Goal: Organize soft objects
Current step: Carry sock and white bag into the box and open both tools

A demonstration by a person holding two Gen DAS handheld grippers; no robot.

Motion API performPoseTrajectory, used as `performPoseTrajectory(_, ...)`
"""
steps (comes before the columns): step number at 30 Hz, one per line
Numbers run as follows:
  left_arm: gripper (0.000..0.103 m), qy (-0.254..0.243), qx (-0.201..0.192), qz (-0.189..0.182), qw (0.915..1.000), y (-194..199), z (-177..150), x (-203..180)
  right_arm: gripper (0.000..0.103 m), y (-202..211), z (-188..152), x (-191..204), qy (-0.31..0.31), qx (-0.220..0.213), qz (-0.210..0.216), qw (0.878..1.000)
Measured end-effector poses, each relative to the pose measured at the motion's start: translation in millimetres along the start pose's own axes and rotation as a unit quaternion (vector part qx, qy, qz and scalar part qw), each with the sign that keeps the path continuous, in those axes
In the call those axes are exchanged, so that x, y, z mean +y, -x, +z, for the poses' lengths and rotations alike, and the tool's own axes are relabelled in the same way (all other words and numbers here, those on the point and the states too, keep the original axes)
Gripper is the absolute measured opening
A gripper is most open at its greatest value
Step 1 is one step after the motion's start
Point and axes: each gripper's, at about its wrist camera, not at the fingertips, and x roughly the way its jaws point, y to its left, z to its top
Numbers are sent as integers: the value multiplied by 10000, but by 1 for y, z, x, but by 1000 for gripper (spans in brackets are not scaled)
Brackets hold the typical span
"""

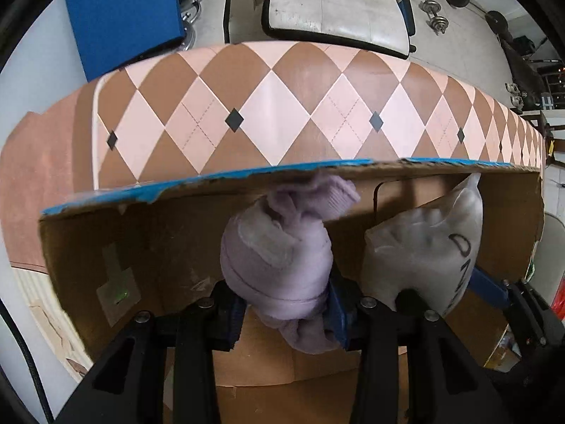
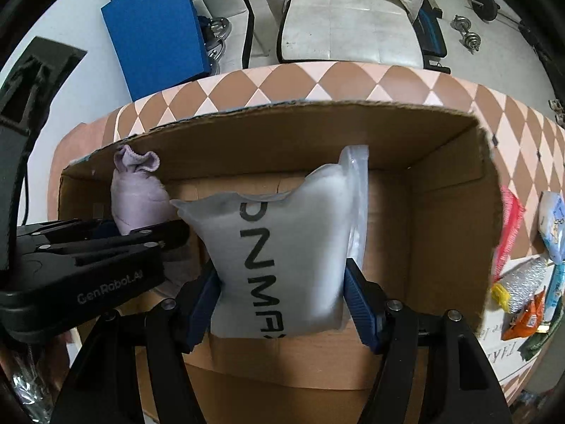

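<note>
Left hand-held gripper (image 1: pixel 287 312) clenched on a rolled lilac cloth bundle (image 1: pixel 279 261), blue pads pressed into its lower half, loose end of the roll flopping up toward the box's far wall. Right hand-held gripper (image 2: pixel 280 295) grasping a puffy white plastic pouch (image 2: pixel 282 258) printed with large black letters, pads squeezing both sides, pouch bulging above them. Both pointed steeply down into an open cardboard box (image 2: pixel 441 183), bundle and pouch hanging over the brown box floor, side by side, bundle to the left of the pouch. Whether either touches the box bottom, cannot tell. Box resting on a desk (image 1: pixel 268 106) covered in a brown-and-pink diamond pattern with small black diamonds. Torn blue-edged rim on the box's far wall in the left wrist view. Beside the box on the right, several small packets (image 2: pixel 529 304) in red, silver, orange and pale blue lying on the desk. Beyond the desk, a white padded chair (image 2: pixel 349 28), a blue panel (image 2: pixel 155 31) and dumbbells (image 2: pixel 466 35) on a pale floor.
</note>
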Motion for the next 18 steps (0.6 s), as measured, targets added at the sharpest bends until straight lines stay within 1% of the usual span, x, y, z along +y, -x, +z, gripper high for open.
performPoseTrajectory(1,38,37,39,-75,10000,-1,-1,1,72,-3,1,1,-13,44,19,10000)
performPoseTrajectory(2,41,79,79,-148,9998,-1,-1,2,74,-6,2,1,-17,97,38,9999)
performPoseTrajectory(4,54,209,98,-329,9992,1,-4,7,76,-6,3,0,-24,85,51,9999)
performPoseTrajectory(5,70,253,68,-373,9990,4,-5,8,84,-2,2,0,-41,50,49,10000)
performPoseTrajectory(6,86,303,-8,-407,9987,9,-6,10,88,2,0,0,-38,27,58,10000)
performPoseTrajectory(7,90,346,-107,-415,9985,16,-9,12,92,6,-2,1,-36,-5,57,10000)
performPoseTrajectory(10,98,370,-331,-379,9980,34,-22,13,94,19,-9,6,52,-65,-77,9999)
performPoseTrajectory(11,99,379,-436,-350,9977,41,-28,12,100,24,-12,7,87,-87,-169,9998)
performPoseTrajectory(12,99,372,-541,-297,9974,46,-34,13,103,28,-16,9,94,-122,-213,9997)
performPoseTrajectory(14,99,356,-806,-145,9960,56,-42,11,103,37,-25,10,144,-188,-324,9992)
performPoseTrajectory(15,99,369,-974,-32,9946,63,-53,10,103,40,-29,11,168,-203,-376,9989)
performPoseTrajectory(18,99,371,-1249,88,9914,72,-72,13,103,50,-46,13,140,-274,-419,9986)
